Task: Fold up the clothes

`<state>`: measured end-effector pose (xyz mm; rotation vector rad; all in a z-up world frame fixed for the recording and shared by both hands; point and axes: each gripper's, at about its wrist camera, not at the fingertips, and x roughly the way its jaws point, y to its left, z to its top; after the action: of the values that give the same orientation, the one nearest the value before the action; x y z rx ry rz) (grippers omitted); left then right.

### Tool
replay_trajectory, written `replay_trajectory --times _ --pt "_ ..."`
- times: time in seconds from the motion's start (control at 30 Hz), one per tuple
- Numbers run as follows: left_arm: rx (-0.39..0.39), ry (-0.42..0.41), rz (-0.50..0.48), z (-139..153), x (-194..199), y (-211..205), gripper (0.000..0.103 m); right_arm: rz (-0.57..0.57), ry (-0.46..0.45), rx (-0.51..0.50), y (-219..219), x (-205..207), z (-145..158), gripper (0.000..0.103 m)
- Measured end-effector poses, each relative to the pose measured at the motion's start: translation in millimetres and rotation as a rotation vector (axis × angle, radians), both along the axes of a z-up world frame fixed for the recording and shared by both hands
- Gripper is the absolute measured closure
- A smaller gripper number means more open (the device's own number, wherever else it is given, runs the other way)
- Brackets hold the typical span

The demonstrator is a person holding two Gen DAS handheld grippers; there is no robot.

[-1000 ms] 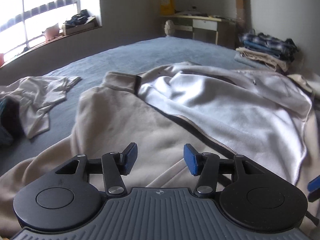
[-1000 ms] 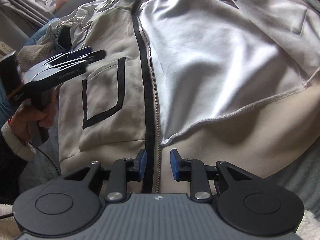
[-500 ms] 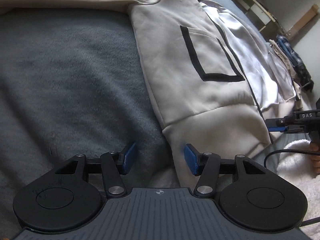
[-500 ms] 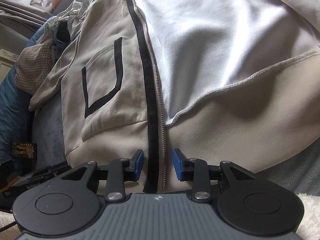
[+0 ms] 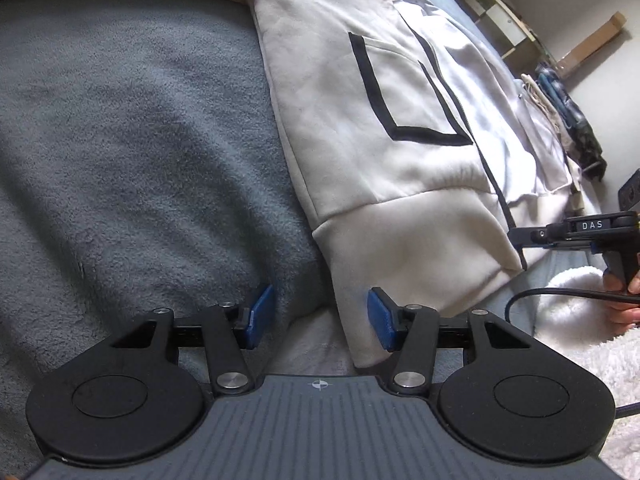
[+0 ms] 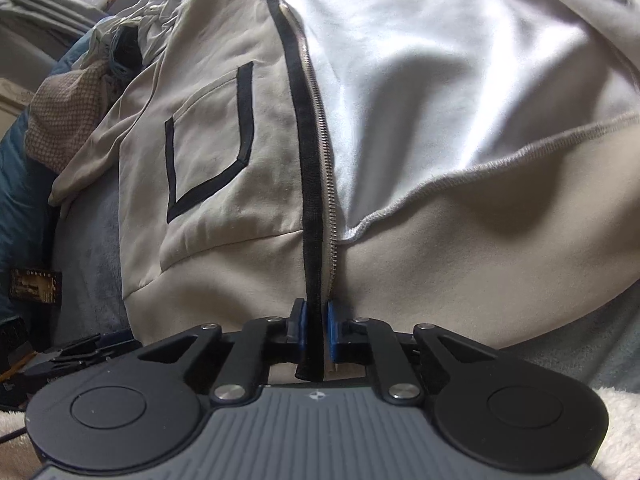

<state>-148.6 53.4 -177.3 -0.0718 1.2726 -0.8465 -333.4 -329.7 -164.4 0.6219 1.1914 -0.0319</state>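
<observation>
A cream zip-up jacket [image 5: 380,120] with black pocket trim lies open on the grey bed cover [image 5: 140,140], its white lining [image 6: 460,80] showing. My left gripper [image 5: 320,316] is open at the hem's left corner, and the hem cloth lies between the fingers near the right pad without being pressed. My right gripper [image 6: 316,320] is closing, its blue pads pinching the black zipper band [image 6: 308,200] at the bottom hem. It also shows in the left wrist view, where the right gripper [image 5: 516,236] meets the hem's other end, held by a hand [image 5: 624,284].
A pile of other garments [image 6: 68,120] lies at the bed's far left. Folded clothes [image 5: 572,120] are stacked near the wall, with a desk [image 5: 500,8] behind. White fluffy fabric [image 5: 580,300] lies along the near edge, and a cable [image 5: 560,294] runs across it.
My left gripper swung from facing across the jacket toward the room down to the hem's left corner. The right jaws closed onto the zipper band.
</observation>
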Motion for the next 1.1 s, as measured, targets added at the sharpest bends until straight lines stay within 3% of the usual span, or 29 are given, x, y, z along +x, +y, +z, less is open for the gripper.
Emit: replay_trajectory --times 0.13,0.4,0.5,0.7,0.8,0.83,0.87,0.97,1.1 --pt "-0.007 0.025 -0.007 -2.0 -0.1 -1.2 0.052 0.041 -0.020 -0.079 -0.6 -0.8 14.5 0.094" --pt "-0.035 0.108 -0.050 -7.9 -3.2 -6.6 0.052 0.077 0.022 -0.119 4.6 2.9 -3.3 0.094" --pt "-0.026 0.092 -0.051 -9.1 -6.7 -11.5 0.054 0.085 0.020 -0.124 4.8 2.6 -3.3 0.094" --pt "-0.062 0.128 -0.007 -10.9 -2.9 -14.7 0.059 0.094 0.008 -0.154 8.3 1.3 3.0 0.094" --pt "-0.052 0.111 -0.016 -10.8 -2.2 -20.3 0.079 0.089 0.008 -0.154 7.4 1.8 2.0 0.094" --pt "-0.050 0.108 -0.023 -10.2 -2.2 -22.4 0.094 0.088 0.011 -0.153 7.2 2.7 1.2 0.094" --pt "-0.047 0.094 -0.032 -6.9 -3.8 -24.2 0.099 0.091 0.012 -0.156 7.4 3.6 1.0 0.094" --pt "-0.039 0.055 -0.077 7.1 -8.9 -27.4 0.101 0.118 0.006 -0.189 11.9 5.2 6.1 0.094" --pt "-0.031 0.078 -0.131 11.6 -10.3 -28.5 0.101 0.154 -0.006 -0.236 15.3 4.7 16.9 0.094"
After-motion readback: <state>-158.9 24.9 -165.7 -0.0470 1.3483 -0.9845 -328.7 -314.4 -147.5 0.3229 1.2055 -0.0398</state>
